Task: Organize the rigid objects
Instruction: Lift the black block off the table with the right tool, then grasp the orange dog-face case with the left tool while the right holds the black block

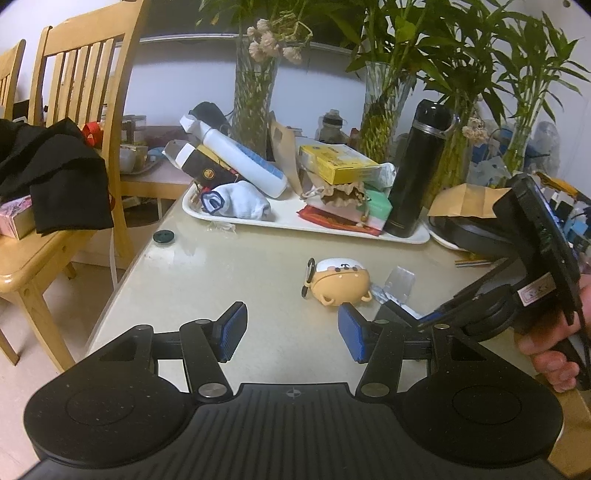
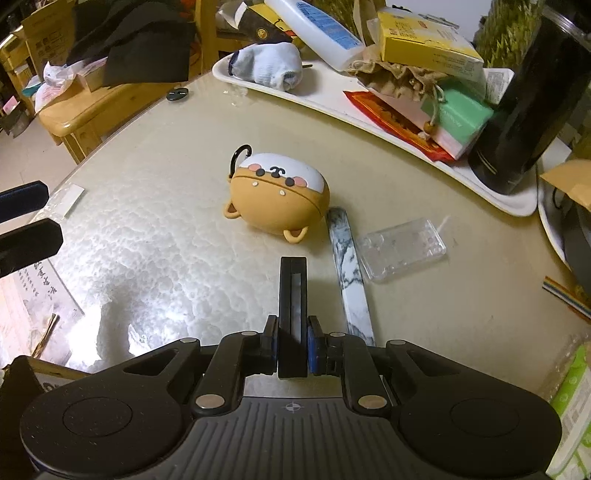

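1. Nearest the lens in the right wrist view, the right gripper (image 2: 292,350) is clenched on a flat black slab (image 2: 293,295) held edge-up at lower centre, a pale strip running along its upper edge; what the slab is cannot be told.
2. In the left wrist view the left gripper (image 1: 291,332) is released, its blue pads (image 1: 232,330) spread wide over the bare table (image 1: 207,273) at lower centre; nothing lies between them.
3. The tan puppy-shaped case (image 2: 275,194) with a black clip lies at mid-frame in the right view; just right of it lie a marbled white bar (image 2: 349,273) and a clear plastic case (image 2: 402,249), near each other.
4. The white tray (image 2: 406,138) crosses the upper right, holding a white sock (image 2: 269,68), a white bottle (image 2: 317,27), a yellow box (image 2: 428,40), a green box (image 2: 460,118) and a black flask (image 2: 532,107).
5. A wooden chair (image 1: 74,122) draped with dark cloth stands at the left of the left view.
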The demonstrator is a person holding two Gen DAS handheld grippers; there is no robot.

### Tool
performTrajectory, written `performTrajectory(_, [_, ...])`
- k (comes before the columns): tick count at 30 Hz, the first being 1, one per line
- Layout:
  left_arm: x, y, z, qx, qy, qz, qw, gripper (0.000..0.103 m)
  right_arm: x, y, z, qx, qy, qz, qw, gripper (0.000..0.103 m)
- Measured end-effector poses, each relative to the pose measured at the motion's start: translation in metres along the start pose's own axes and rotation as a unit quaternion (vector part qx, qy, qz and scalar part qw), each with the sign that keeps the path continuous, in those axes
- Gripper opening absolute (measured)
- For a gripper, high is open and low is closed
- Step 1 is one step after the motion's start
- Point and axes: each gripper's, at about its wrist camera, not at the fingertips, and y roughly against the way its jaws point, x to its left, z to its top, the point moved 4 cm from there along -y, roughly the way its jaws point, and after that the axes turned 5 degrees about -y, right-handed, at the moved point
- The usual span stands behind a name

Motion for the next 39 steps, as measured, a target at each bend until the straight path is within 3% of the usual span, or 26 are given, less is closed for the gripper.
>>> performTrajectory(5, [-0.005, 0.002, 0.008, 0.003, -0.006, -0.009, 0.9999, 0.054, -0.009, 0.021, 0.001, -0.017, -0.02, 0.002, 1.0, 0.017])
performTrajectory(13, [-0.021, -0.002, 0.03, 0.01, -0.071, -0.015, 0.9973, 0.054, -0.031, 0.069, -0.008, -0.061, -0.065, 0.001, 0.996, 0.017])
performTrajectory(18, [-0.028, -0.018, 0.046, 0.039, -0.069, -0.058, 0.9952, 0.054, -0.044, 0.101, -0.026, -0.087, -0.088, 0.003, 0.992, 0.017])
performTrajectory(20, [-0.031, -0.028, 0.048, 0.058, -0.069, -0.064, 0.9938, 0.063, -0.046, 0.112, -0.033, -0.096, -0.09, 0.009, 0.991, 0.017])
performTrajectory(21, [-0.035, -0.032, 0.049, 0.067, -0.08, -0.059, 0.9928, 0.077, -0.046, 0.115, -0.036, -0.099, -0.092, 0.011, 0.991, 0.017])
performTrajectory(25, [-0.046, -0.049, 0.05, 0.082, -0.113, -0.048, 0.989, 0.079, -0.048, 0.13, -0.049, -0.107, -0.094, 0.011, 0.99, 0.017])
performTrajectory(39, [-0.052, -0.13, 0.044, 0.18, -0.051, -0.04, 0.9815, 0.08, -0.063, 0.144, -0.074, -0.112, -0.109, 0.013, 0.988, 0.017])
